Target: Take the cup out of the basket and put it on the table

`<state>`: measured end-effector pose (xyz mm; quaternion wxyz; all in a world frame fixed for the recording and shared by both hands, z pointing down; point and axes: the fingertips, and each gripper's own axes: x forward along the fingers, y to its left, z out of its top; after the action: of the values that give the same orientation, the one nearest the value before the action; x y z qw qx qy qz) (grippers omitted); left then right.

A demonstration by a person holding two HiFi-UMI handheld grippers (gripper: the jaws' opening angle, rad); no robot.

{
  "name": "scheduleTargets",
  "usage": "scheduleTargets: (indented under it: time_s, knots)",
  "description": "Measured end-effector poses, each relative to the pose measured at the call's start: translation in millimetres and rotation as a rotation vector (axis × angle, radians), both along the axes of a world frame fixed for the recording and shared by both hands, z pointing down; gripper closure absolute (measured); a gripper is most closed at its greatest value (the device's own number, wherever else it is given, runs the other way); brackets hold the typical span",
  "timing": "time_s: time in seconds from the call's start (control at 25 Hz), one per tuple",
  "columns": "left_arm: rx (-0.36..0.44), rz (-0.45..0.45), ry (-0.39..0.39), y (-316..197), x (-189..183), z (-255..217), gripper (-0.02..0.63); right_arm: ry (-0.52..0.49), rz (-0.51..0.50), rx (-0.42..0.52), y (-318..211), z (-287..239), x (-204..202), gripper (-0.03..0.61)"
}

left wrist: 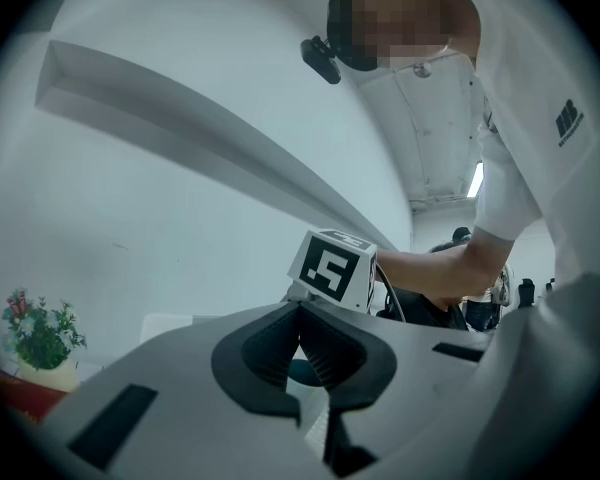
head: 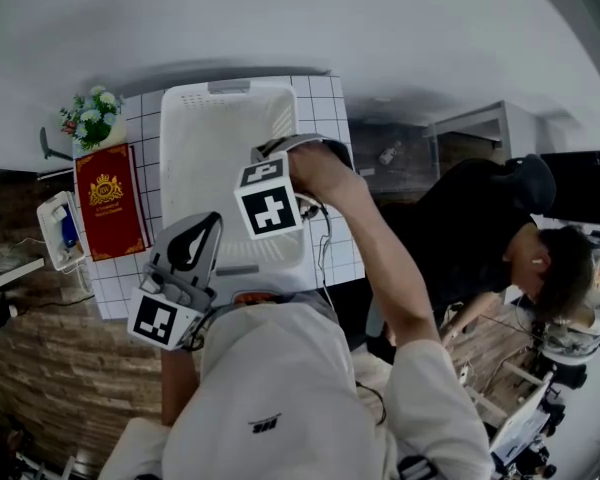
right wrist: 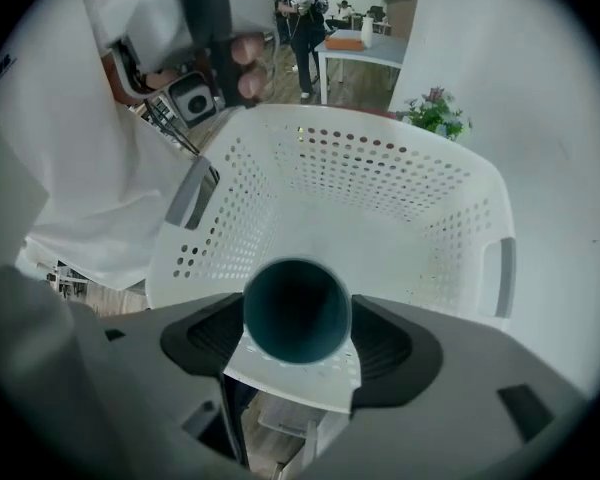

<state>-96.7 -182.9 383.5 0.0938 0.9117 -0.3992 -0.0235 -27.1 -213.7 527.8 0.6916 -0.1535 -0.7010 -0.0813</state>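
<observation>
Cup (right wrist: 296, 310) sits squarely between the jaws of the right gripper (right wrist: 297, 340), whose ribbed pads press on its two sides, so the jaws stand wide yet closed on it. The gripper points down over the white basket (right wrist: 380, 168), holding the cup above the basket's perforated floor. The cup stands upright, its long axis in line with the gripper and its open mouth facing up into the camera. It is teal, smooth, with a thin round rim and a dark inside. The left gripper (left wrist: 302, 313) is held level, jaws together on nothing.
</observation>
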Motion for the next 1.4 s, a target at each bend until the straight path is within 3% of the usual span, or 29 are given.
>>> scheduleTargets:
  time_s: [0.52, 0.92, 1.4]
  knots:
    - [0.017, 0.066, -0.032, 15.3, 18.2, -2.6, 0.603, -0.137, 0.034, 0.044, 30.4, -58.3, -2.1, 0.239]
    - [0.022, 0.111, -0.039, 23.8, 29.7, -2.2, 0.603, -0.18, 0.083, 0.04, 50.1, -71.0, 12.4, 0.247]
    - [0.046, 0.163, -0.049, 32.1, 44.5, -6.9, 0.603, -0.256, 0.125, 0.133, 63.7, -125.6, 30.6, 0.247]
